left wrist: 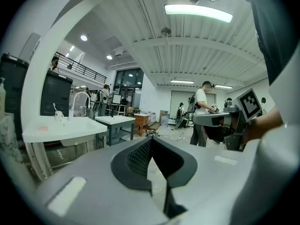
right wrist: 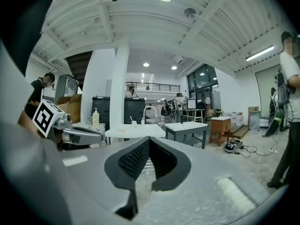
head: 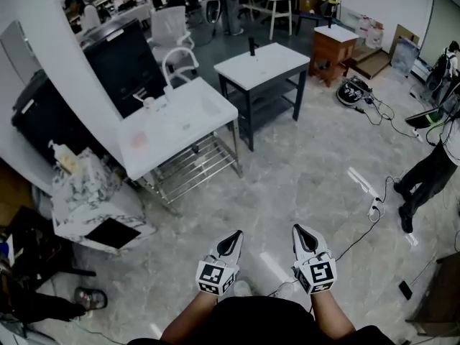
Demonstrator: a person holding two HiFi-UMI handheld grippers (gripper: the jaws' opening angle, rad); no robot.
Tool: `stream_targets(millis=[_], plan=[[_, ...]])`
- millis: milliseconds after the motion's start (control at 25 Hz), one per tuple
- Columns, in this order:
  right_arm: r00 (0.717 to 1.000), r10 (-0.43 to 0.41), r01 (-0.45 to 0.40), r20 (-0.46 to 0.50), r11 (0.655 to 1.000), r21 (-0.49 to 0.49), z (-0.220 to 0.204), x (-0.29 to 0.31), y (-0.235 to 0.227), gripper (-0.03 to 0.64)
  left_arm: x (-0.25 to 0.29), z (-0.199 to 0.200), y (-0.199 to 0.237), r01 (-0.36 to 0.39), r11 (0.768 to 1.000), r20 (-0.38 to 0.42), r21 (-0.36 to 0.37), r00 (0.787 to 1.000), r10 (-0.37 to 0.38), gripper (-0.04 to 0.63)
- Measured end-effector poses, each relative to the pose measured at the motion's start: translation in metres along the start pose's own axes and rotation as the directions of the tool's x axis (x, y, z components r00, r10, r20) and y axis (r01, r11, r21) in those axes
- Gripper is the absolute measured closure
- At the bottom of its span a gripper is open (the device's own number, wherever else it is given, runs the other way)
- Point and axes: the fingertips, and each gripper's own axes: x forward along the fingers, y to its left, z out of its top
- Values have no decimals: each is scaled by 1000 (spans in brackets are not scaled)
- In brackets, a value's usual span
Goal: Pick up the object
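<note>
Locating the obj: can it be done yet? (A)

Not w/ certainty. No obj is singled out. Candidates are seen on the white table (head: 188,129), e.g. a cup (head: 149,103), and on the dark table (head: 266,63) behind it, where a black post (head: 252,47) is stood upright. Which is meant can't be told. (B)

How near are the grippers? (A)

Well apart from both tables. They are held side by side, low over bare floor (head: 309,178), roughly level, aimed twd the tables. (B)

Jaw state? (A)

L gripper (left wrist: 150,139): jaws are pressed together at the tips, nothing betw them. R gripper (right wrist: 149,139): same, tips met, nothing held. (B)

So progress? (A)

None is shown, by judgement. Nothing is picked, nothing touched; the approach is not yet made. Left to do: tables to be reached, obj to be chosen, jaws to be opened, then closed on it, then the lift. (B)

Risk? (A)

The wrong item could be taken if the target isn't fixed first; the bits near the cup are too small to be made out. (B)
</note>
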Motion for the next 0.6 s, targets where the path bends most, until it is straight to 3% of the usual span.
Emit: stream_targets(millis=[240, 600], plan=[[1000, 12, -12, 4, 1000, -14, 7, 20, 24, 614, -19, 1, 29, -3, 1000, 4, 5, 1000, 3, 577], [996, 82, -83, -30, 996, -24, -2, 62, 45, 614, -32, -9, 69, -75, 995, -16, -63, 997, 74, 577]])
